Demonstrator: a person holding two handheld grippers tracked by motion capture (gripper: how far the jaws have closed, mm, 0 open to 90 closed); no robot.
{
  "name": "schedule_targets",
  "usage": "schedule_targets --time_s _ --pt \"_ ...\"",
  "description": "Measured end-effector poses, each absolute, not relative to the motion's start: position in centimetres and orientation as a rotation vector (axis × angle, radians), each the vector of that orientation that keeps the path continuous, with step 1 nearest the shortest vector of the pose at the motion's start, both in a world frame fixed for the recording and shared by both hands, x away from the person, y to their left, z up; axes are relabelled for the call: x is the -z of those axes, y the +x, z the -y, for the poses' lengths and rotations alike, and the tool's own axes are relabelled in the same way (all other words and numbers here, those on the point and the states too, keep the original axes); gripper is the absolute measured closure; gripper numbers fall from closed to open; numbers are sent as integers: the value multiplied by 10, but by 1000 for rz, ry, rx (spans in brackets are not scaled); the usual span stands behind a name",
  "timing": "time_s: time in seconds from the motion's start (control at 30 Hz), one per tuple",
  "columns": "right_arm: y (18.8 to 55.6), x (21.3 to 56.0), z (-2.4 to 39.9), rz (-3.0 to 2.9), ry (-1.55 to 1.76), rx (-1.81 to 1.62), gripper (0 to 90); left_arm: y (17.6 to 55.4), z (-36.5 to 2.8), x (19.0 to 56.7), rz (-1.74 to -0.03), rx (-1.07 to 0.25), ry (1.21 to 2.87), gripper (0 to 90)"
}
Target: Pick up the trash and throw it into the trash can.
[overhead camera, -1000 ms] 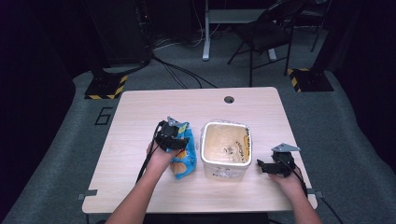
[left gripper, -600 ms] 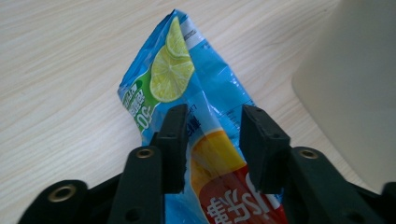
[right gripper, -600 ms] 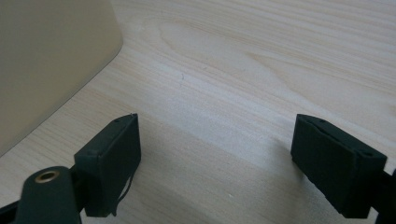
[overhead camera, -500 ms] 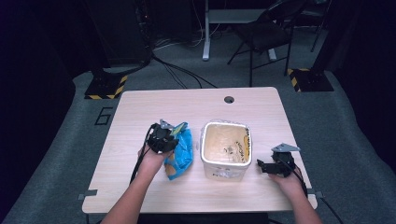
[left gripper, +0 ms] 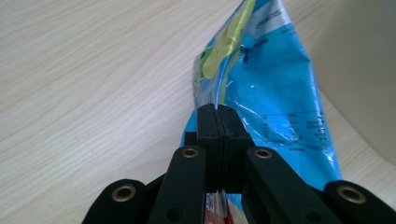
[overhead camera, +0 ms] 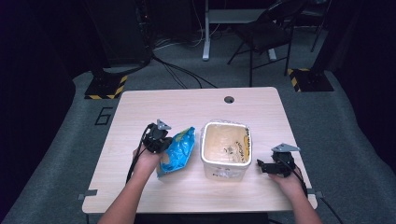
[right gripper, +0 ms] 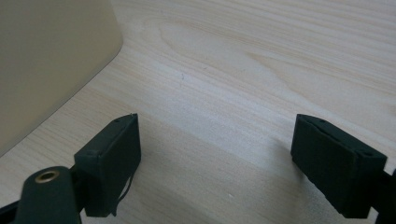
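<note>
A blue snack bag [overhead camera: 176, 150] with a yellow-green stripe lies just left of the cream tub [overhead camera: 226, 150] at the table's middle. My left gripper [overhead camera: 161, 144] is shut on the bag's left edge; in the left gripper view its jaws are pressed together on the blue foil [left gripper: 271, 88]. My right gripper [overhead camera: 261, 166] rests on the table right of the tub, open, with bare wood between its pads [right gripper: 116, 154]. The tub's wall [right gripper: 42, 60] stands at the left in the right gripper view.
The wooden table [overhead camera: 196, 112] has a round cable hole [overhead camera: 229, 99] near its far edge. On the floor beyond it are a black chair [overhead camera: 268, 32], a desk leg and cables. The tub holds a printed sheet or liner inside.
My left gripper has carried the bag a little to the left, away from the tub, and the bag now lies flatter on the table. The right gripper has stayed put.
</note>
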State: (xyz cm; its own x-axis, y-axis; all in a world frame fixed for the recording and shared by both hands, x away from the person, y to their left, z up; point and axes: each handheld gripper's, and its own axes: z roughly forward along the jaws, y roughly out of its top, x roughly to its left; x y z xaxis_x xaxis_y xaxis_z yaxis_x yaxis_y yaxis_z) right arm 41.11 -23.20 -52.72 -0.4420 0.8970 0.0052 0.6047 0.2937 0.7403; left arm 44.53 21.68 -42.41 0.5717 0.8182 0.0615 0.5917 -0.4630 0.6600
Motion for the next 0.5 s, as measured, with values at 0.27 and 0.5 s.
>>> schedule_targets --time_s 0.27,0.5 --pt "411 527 232 -2155 1344 -958 153 444 -223 405 -1095 -486 2158 889" --pt "411 527 232 -2155 1344 -958 152 444 -226 389 -1078 -474 2126 889"
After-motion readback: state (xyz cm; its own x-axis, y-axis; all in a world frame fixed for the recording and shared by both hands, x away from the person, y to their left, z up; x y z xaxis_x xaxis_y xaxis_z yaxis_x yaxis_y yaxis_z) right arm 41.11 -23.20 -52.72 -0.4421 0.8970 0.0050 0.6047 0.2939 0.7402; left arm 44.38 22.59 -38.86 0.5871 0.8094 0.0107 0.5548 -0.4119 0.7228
